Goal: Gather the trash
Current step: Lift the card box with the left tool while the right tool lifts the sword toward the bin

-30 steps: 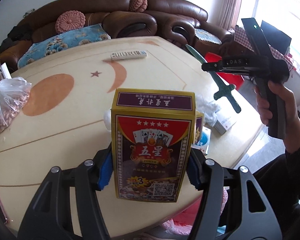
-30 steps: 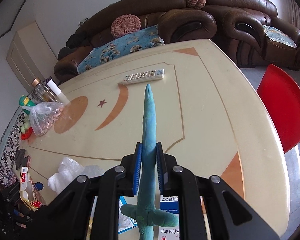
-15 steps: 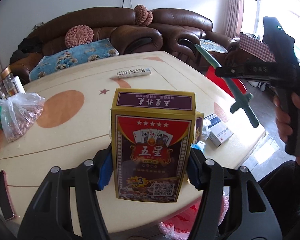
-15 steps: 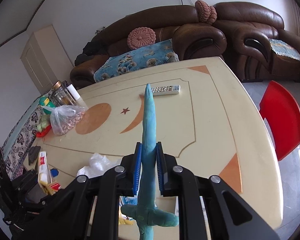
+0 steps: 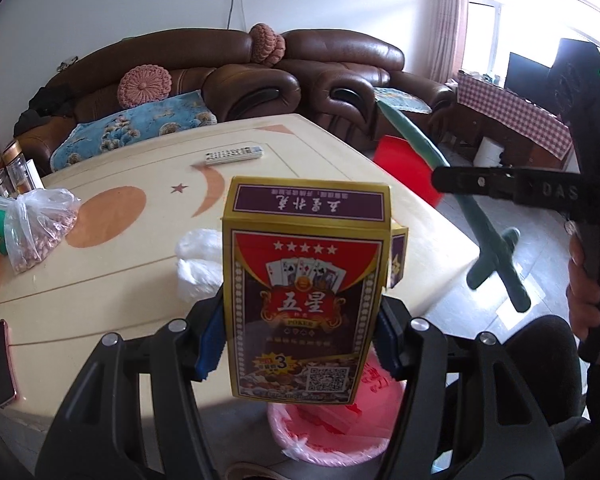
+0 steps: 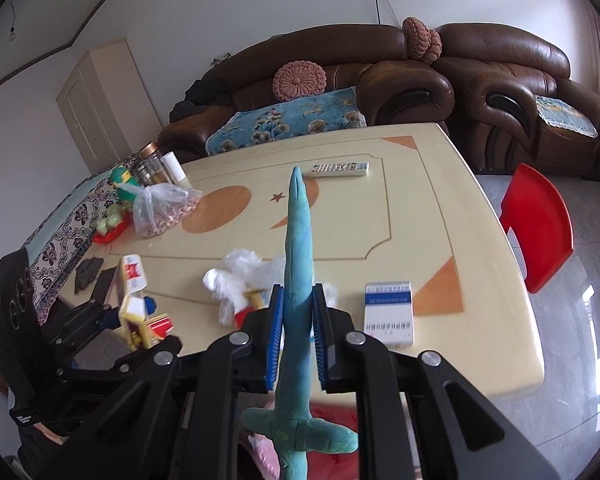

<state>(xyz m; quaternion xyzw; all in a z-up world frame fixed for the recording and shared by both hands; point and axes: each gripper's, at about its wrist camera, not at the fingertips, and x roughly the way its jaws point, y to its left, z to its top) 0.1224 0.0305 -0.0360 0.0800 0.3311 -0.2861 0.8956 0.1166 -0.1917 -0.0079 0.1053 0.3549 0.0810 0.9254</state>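
Two items are in hand. My left hand-held gripper (image 5: 300,344) pinches an upright card box (image 5: 306,280); my right hand-held gripper (image 6: 296,340) is pressed tight on a green toy sword (image 6: 298,248). Both hang past the tabletop (image 6: 440,208) edge, above a pink-lined bin (image 5: 332,428) on the floor. Left on the tabletop: a crumpled white bag (image 6: 240,280) and a blue-and-white box (image 6: 388,312). Against the earlier frames, both grippers have drawn back and risen; the bin now shows beneath them.
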